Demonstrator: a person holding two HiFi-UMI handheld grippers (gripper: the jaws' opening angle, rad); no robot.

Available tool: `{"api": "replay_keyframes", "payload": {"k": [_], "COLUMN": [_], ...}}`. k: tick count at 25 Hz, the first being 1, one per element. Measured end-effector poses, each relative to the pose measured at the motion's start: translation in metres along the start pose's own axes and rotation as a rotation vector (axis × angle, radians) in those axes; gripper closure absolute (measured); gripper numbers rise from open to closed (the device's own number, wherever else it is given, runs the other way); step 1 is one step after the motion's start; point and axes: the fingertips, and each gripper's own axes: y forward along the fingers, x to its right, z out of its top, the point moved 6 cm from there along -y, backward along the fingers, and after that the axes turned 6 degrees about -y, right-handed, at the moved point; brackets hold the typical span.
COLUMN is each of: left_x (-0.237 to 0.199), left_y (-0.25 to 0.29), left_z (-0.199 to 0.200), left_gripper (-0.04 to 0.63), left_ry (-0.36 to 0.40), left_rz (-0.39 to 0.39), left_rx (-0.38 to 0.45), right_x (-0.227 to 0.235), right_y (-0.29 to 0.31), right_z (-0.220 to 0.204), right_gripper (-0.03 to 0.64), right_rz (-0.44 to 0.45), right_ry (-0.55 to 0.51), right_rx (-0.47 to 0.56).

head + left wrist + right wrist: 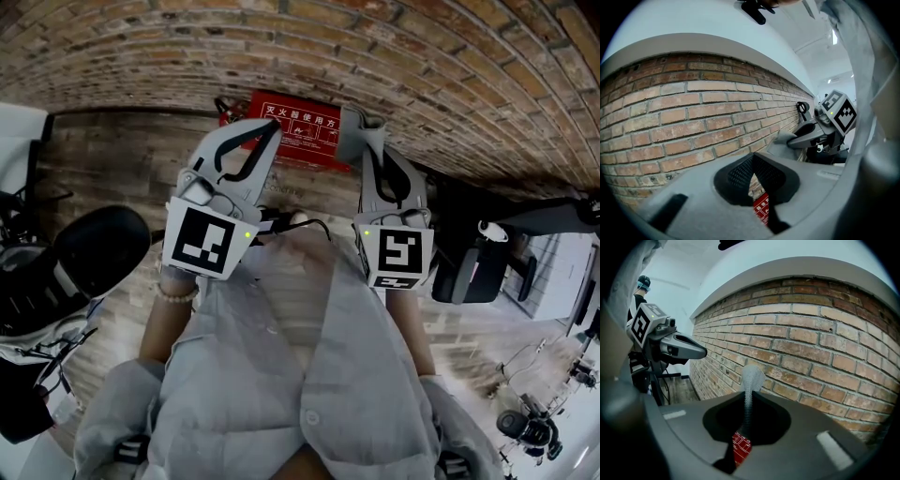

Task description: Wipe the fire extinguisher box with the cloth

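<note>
At left, the left gripper (pixel 752 165) hangs idle, its fingers closed tip to tip with nothing between them. In the head view its tips lie over the left part of the box.

Centre, the red fire extinguisher box (pixel 302 129) sits on the wooden floor (pixel 103 178) at the foot of a brick wall (pixel 394 56), below the person holding both tools.

At right, the right gripper (pixel 748 404) has its fingers pinched on a grey cloth (pixel 751 378), a fold of which stands up past the tips. The cloth shows at the box's right end (whether it touches the box cannot be told).

The wipe looks about to begin. Done well, the right hand would lower until cloth rather than fingers presses on the red face. It would then sweep leftward along the box's length, with the empty left gripper kept out of the path.
</note>
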Motion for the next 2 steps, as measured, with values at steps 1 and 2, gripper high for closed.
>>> {"api": "replay_keyframes", "payload": {"k": [1,2], "left_x": [-0.0003,-0.0006], "left_y": [0.0001,0.0003], "left_z": [-0.0003,-0.0005], "left_gripper": [0.598,0.598], "left_ry": [-0.001,-0.001], "left_rz": [0.000,0.001], "left_rx": [-0.001,-0.002], "right_x": [-0.0003,-0.0006], "right_y": [0.0005,0.0011], "right_z": [0.0003,0.0006], "right_gripper": [0.591,0.591], "right_rz": [0.002,0.004], "right_ry": [0.000,-0.001], "right_rx": [0.000,0.001]}}
